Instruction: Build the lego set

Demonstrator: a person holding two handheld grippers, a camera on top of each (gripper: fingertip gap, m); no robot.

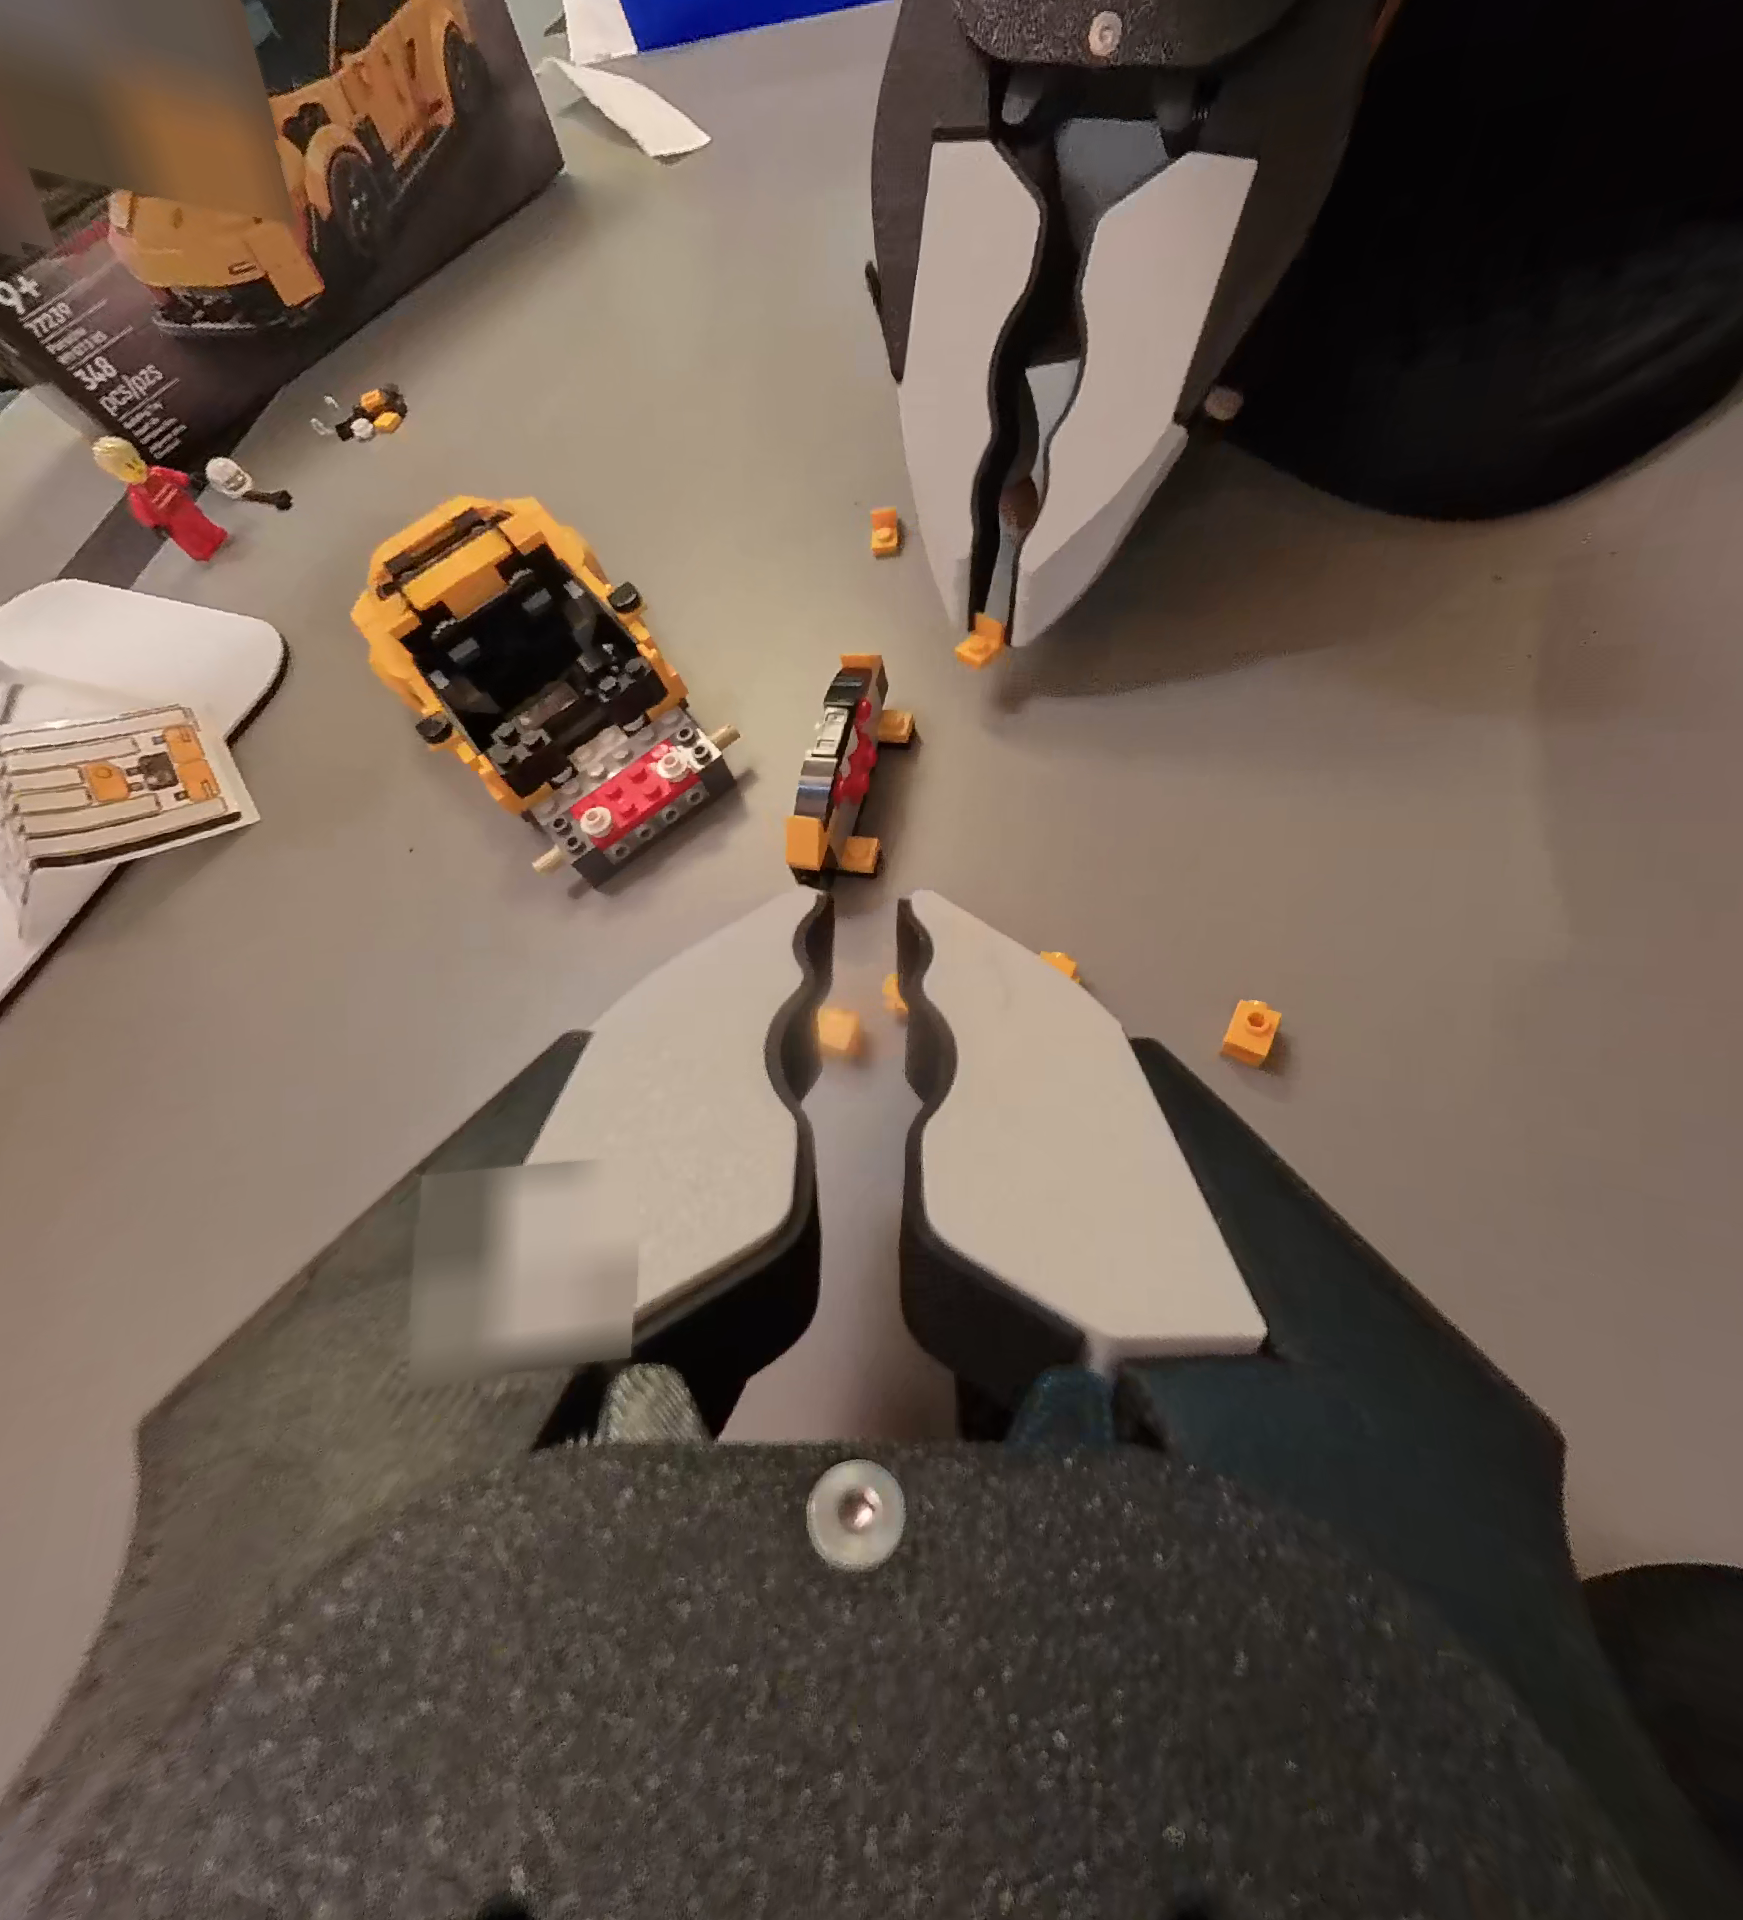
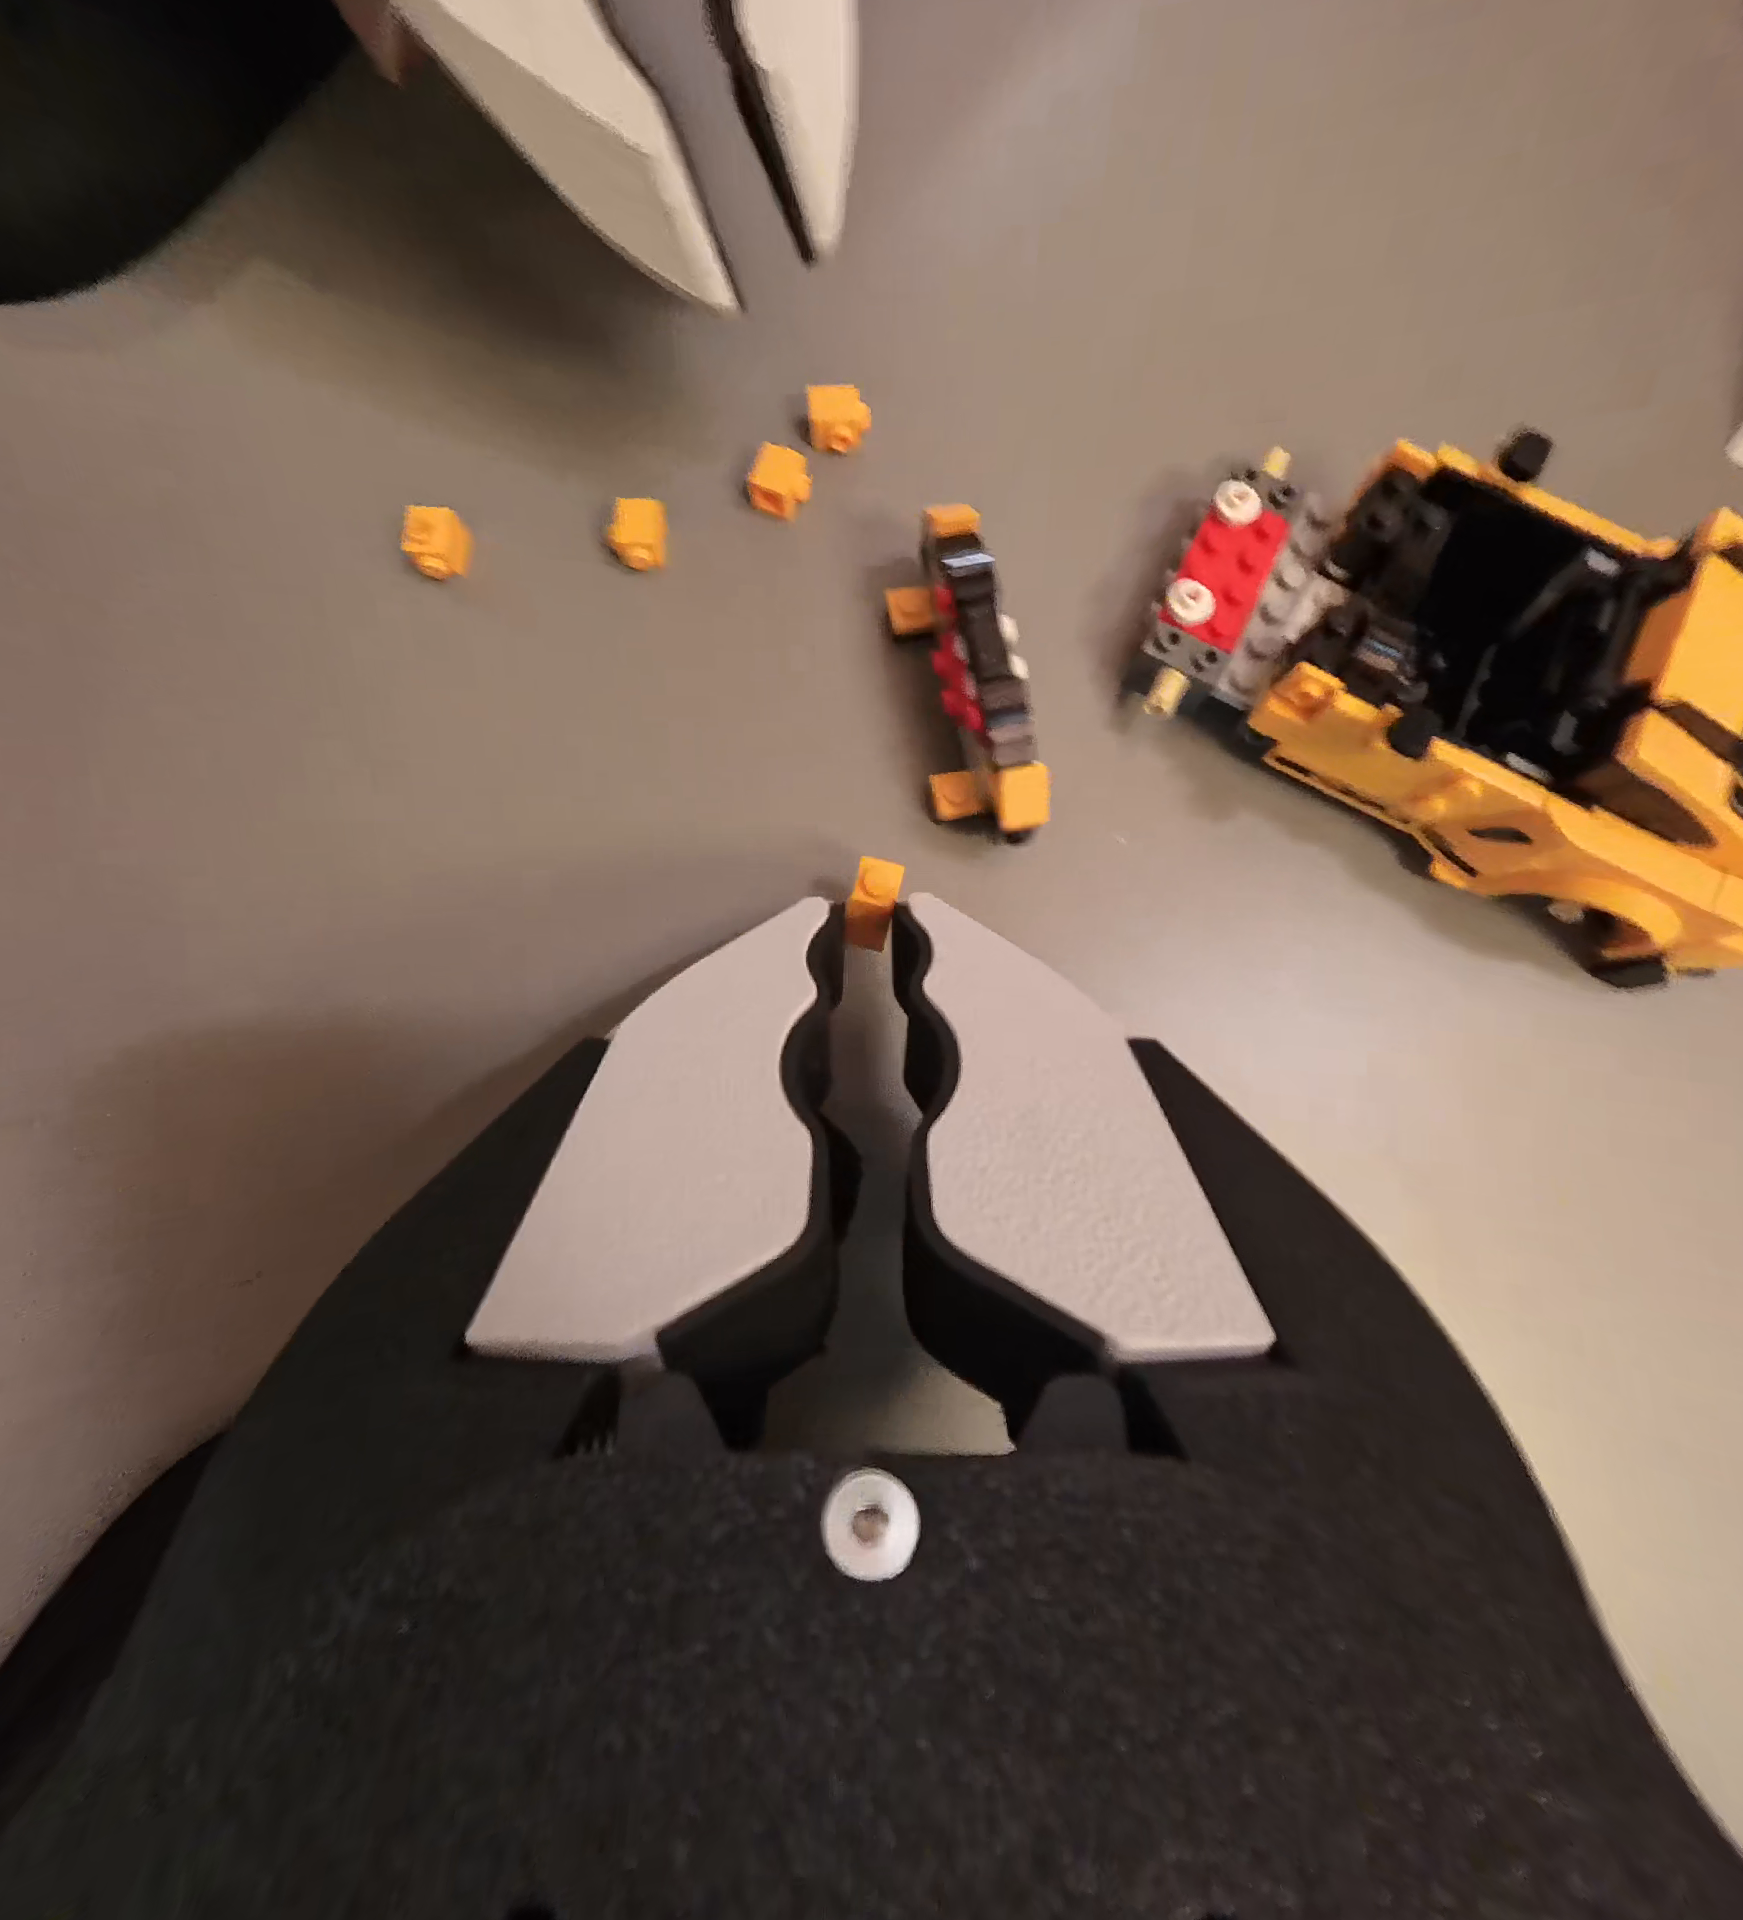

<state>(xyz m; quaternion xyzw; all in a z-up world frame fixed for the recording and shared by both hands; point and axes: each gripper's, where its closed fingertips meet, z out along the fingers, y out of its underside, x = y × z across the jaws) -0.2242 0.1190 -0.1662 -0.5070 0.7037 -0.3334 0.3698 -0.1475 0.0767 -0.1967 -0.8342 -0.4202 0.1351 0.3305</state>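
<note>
Seen from the left wrist: a flat grey table (image 1: 1366, 831) under dim light, shadowed at the far right by a dark rounded shape (image 1: 1532, 312). Left gripper (image 1: 864, 904) low over that surface, jaws parted by a narrow gap and gripping nothing, with loose orange bricks (image 1: 839, 1032) lying on the table under and beside its fingers and one more (image 1: 1251, 1032) off to the right. Just beyond the tips, a small black, red and orange sub-assembly (image 1: 839, 769); to its left the part-built orange car (image 1: 524, 675), roof off, red and grey plates bared at its near end. Farther left, a red minifigure (image 1: 171, 499), a sticker sheet (image 1: 119, 790) on a white board (image 1: 129, 644), and the set's box (image 1: 254, 218) standing at the far left edge. Right gripper (image 1: 992, 634) reaching in from the far side, pinching a small orange brick (image 1: 981, 644) at its tips. Seen from the right wrist: the same grey tabletop (image 2: 327, 883), somewhat blurred. Right gripper (image 2: 872, 914) closed to a narrow pinch on that orange brick (image 2: 875, 899). Ahead, the sub-assembly (image 2: 981, 675), four loose orange bricks (image 2: 638, 532) strung to its left, the car (image 2: 1511, 707) at right, and the left gripper's pale fingers (image 2: 586, 135) at the far top.
</note>
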